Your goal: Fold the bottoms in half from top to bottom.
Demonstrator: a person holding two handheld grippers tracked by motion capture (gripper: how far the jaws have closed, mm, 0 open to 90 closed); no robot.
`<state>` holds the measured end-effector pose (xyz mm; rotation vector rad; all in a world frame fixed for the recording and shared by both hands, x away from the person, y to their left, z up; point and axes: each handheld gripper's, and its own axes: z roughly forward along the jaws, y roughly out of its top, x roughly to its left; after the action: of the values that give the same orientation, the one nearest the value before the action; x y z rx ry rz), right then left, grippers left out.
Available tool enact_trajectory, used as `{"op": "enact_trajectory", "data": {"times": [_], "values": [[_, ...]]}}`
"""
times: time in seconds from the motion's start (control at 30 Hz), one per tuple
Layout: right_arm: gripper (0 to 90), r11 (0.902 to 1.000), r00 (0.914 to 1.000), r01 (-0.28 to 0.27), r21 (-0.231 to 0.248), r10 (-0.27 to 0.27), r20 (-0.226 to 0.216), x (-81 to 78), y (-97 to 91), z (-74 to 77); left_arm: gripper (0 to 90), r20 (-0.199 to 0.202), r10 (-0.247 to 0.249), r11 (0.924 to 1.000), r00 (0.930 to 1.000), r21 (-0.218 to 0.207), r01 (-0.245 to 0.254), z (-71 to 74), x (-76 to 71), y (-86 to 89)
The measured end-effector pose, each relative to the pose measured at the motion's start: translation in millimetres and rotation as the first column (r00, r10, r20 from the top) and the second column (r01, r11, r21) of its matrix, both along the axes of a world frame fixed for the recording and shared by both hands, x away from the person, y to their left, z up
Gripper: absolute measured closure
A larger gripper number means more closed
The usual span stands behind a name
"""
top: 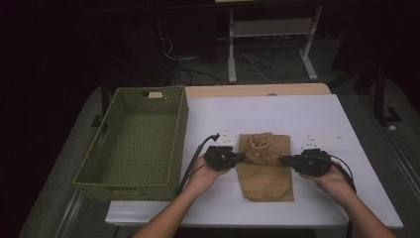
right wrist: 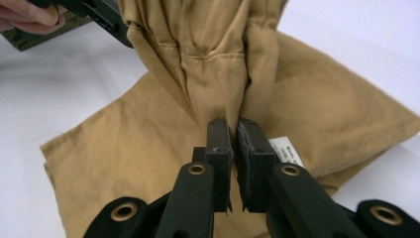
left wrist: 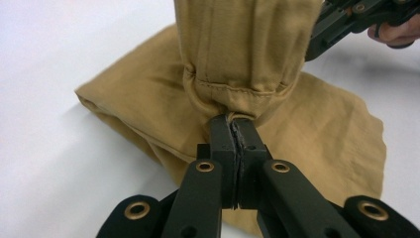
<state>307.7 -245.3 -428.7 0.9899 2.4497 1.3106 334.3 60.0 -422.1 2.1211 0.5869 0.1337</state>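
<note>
both claws clamped on the tan garment

forearms come in from the bottom edge of the high view, each hand carrying a black claw over the white tabletop (top: 297,119). between them lies a tan garment (top: 265,166), folded into a long shape on the tabletop's near middle, with its far part bunched up between the two claws.

left claw (top: 241,157) bites the garment's left edge. in the left gripper view its jaws stand pressed together, with a stitched hem of the cloth (left wrist: 237,89) pinched at their tips; the fabric rises from the pinch while the rest of the garment spreads flat on the tabletop behind it. farther off in that view, at the upper right, the other claw reaches the cloth's opposite edge.

right claw (top: 283,159) grips the right edge. in the right gripper view (right wrist: 234,124) a gathered fold of cloth is squeezed between its jaws, and a small white label (right wrist: 287,151) lies on the garment just beside the right jaw.

a green woven basket (top: 106,163) sits at the tabletop's left side, well apart from the garment. a strip of bare wood (top: 257,90) runs along the tabletop's far edge. a white metal frame (top: 270,44) and loose cables stand on the dark floor beyond.
</note>
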Motion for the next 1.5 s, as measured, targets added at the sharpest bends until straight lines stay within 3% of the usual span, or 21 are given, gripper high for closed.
{"op": "enact_trajectory", "data": {"times": [0.5,0.77,0.9,1.0,1.07,1.13,1.2,1.33,1.5], "values": [[83.1,0.9988,0.9987,-0.044,-0.022,0.043,-0.029,-12.9,3.2,-5.1,87.4,-0.025,-0.039,0.9981,0.9989,0.046,0.040,-10.4,-11.6,1.1],[80.8,0.9956,0.9971,-0.059,-0.072,0.056,-0.052,-15.1,2.5,-13.4,84.6,-0.050,-0.061,0.9950,0.9969,0.076,0.064,-20.0,-10.1,-2.3],[80.7,0.9940,0.9967,-0.071,-0.083,0.068,-0.046,-16.0,4.2,-12.8,79.0,-0.072,-0.059,0.9951,0.9956,0.074,0.065,-18.9,-8.7,0.8],[80.7,0.9945,0.9967,-0.069,-0.079,0.065,-0.049,-15.5,3.6,-12.6,70.0,-0.114,-0.049,0.9977,0.9922,0.040,0.054,-12.5,-7.1,7.9],[80.8,0.9947,0.9967,-0.067,-0.078,0.063,-0.052,-15.5,3.1,-12.5,68.8,-0.118,-0.041,0.9991,0.9921,0.007,0.042,-5.7,-7.2,14.0],[80.8,0.9946,0.9964,-0.071,-0.076,0.067,-0.052,-15.5,3.0,-12.5,71.1,-0.120,-0.033,0.9992,0.9923,-0.028,0.029,1.7,-6.7,18.6],[80.8,0.9941,0.9961,-0.076,-0.077,0.072,-0.051,-15.6,3.7,-12.7,80.3,-0.106,-0.013,0.9989,0.9943,-0.047,0.008,7.6,-5.3,20.4],[80.8,0.9931,0.9958,-0.081,-0.084,0.077,-0.051,-16.1,5.2,-12.8,88.4,-0.102,0.025,0.9990,0.9945,-0.035,-0.028,9.0,4.5,12.5],[80.8,0.9938,0.9961,-0.076,-0.081,0.072,-0.051,-16.9,5.1,-12.0,89.3,-0.102,-0.025,0.9992,0.9945,-0.033,0.021,8.5,1.6,-7.5]]}}
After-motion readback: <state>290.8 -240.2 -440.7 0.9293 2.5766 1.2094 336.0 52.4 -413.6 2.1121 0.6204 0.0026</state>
